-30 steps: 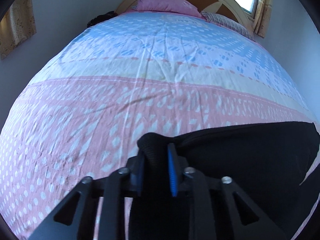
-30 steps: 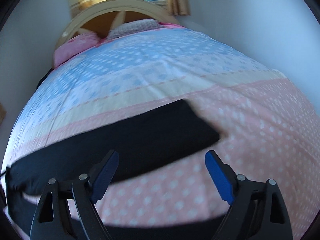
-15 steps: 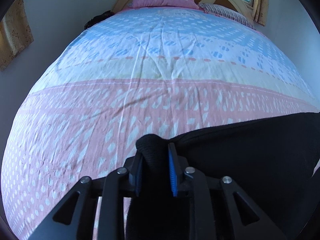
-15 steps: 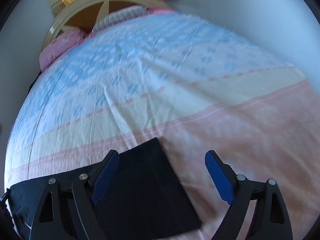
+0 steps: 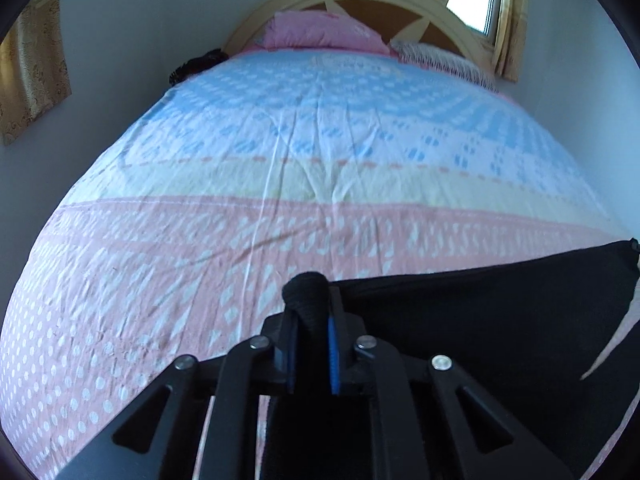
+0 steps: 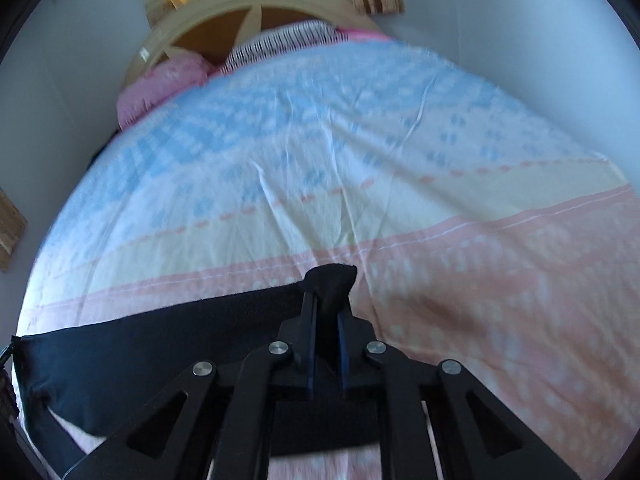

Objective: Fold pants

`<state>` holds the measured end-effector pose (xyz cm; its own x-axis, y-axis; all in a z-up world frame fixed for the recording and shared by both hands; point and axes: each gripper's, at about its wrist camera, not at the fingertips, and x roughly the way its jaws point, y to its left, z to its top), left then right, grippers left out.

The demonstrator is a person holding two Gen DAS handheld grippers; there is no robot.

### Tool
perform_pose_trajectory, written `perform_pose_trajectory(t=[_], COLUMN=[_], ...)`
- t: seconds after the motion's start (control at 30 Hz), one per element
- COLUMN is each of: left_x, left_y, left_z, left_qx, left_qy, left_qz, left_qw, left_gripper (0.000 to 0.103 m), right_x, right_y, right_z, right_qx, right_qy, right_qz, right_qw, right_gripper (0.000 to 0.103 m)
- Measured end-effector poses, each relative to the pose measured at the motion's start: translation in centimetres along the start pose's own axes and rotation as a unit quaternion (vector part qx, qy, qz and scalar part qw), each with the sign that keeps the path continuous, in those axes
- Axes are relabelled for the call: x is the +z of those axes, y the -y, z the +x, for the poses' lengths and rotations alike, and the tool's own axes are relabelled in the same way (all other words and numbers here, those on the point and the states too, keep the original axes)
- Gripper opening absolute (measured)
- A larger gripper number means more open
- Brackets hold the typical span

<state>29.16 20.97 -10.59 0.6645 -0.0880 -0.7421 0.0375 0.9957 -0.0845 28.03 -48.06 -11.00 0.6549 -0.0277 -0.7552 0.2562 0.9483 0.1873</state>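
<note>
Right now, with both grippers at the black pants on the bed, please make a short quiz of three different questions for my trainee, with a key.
1. True or false: the left gripper is open and empty.
2. Multiple choice: what does the right gripper hold? A) the pink pillow B) a corner of the black fabric pants C) nothing
3. Short answer: which colour band of the patterned bedsheet lies directly under the pants?

Key:
1. False. Its blue-padded fingers are shut on a bunch of the pants.
2. B.
3. The pink band with white dots, nearest the cameras; the yellow and blue bands lie farther, toward the pink pillow.
</note>
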Motion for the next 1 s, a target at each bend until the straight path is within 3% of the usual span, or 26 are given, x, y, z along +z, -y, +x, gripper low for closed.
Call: perform_pose_trajectory(t=[0.13,0.3,0.57,0.83,1.0], left_x=[-0.5,-1.9,-6.0,-12.1,-15.2], left_y=[-1.0,-1.4,-0.8,-1.9,-1.5], left_z=[-3.3,-6.0,-10.6,-10.9,-9.8], left_qx=[-0.051,-0.089,-0.108,-0.123,-0.109], left_qy=[0.048,0.072,0.110,0.095,0.087], left_qz=[-0.021,-0.028,0.000,-0.002,0.026], left_qw=[0.9974,0.9931,0.9880,0.9878,0.9899], left_gripper=[0.012,0.012,0.012,0.012,0.012], right_x=[-1.4,-3.8,-9.6,-15.7,-18.1], right_y=[0.1,0.9,2.8,6.0,6.9], right_z=[-4.3,-8.6,-13.6,-14.7,-14.4], right_qx=[0.002,0.003,0.008,-0.006,-0.016], right_qy=[0.041,0.073,0.089,0.062,0.033], right_qz=[-0.008,0.003,0.021,0.050,0.054], right_qw=[0.999,0.997,0.996,0.997,0.998], right_gripper=[0.006,0.006,0.005,0.005,0.005])
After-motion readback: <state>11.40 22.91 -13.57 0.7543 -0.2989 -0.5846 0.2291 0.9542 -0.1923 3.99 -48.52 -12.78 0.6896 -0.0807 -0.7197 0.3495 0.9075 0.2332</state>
